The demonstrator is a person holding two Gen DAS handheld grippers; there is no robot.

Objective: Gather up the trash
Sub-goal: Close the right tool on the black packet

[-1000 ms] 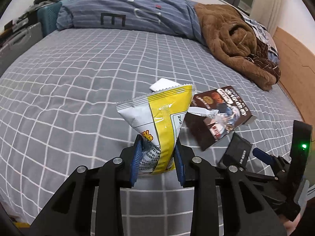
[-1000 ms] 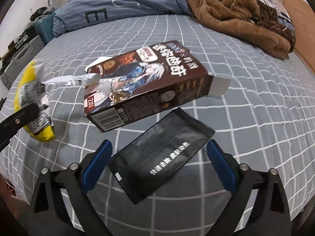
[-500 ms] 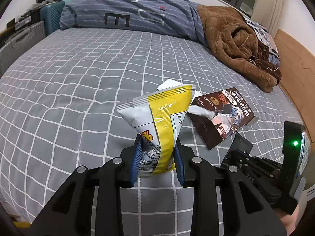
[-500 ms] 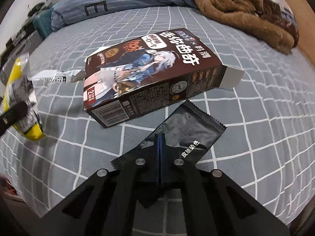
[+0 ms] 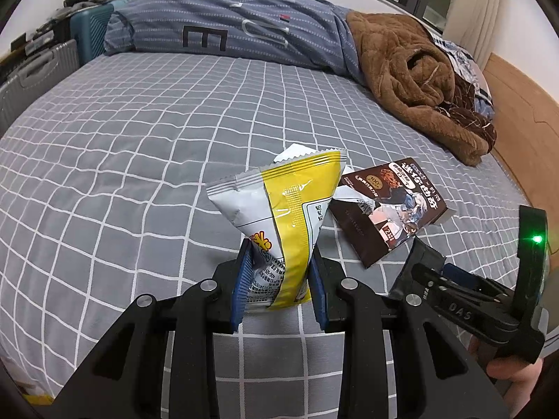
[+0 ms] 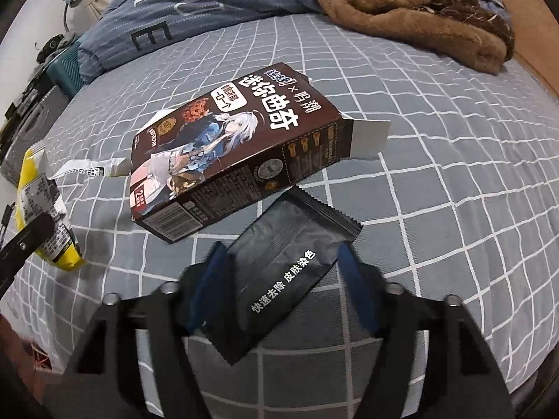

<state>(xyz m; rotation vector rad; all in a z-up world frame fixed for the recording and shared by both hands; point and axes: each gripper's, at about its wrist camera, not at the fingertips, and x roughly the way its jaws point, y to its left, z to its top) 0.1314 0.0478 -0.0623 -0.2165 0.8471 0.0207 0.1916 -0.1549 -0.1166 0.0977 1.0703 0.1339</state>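
My left gripper (image 5: 279, 279) is shut on a yellow and white snack bag (image 5: 279, 209) and holds it upright above the bed; the bag also shows at the left of the right wrist view (image 6: 45, 206). My right gripper (image 6: 279, 286) is open, its blue pads on either side of a flat black sachet (image 6: 290, 265) lying on the grey checked bedsheet (image 5: 139, 139). The right gripper shows at the right of the left wrist view (image 5: 436, 276). A brown cookie box (image 6: 230, 150) lies just beyond the sachet, also in the left wrist view (image 5: 387, 206). A white wrapper scrap (image 6: 91, 167) lies left of the box.
A brown fleece blanket (image 5: 419, 76) and a blue striped duvet (image 5: 227, 24) lie at the far end of the bed. Suitcases (image 5: 38, 70) stand off the left edge. A wooden panel (image 5: 517, 104) runs along the right side.
My right gripper closed half a second ago and has now opened again around the black sachet. My left gripper keeps holding the snack bag, almost still.
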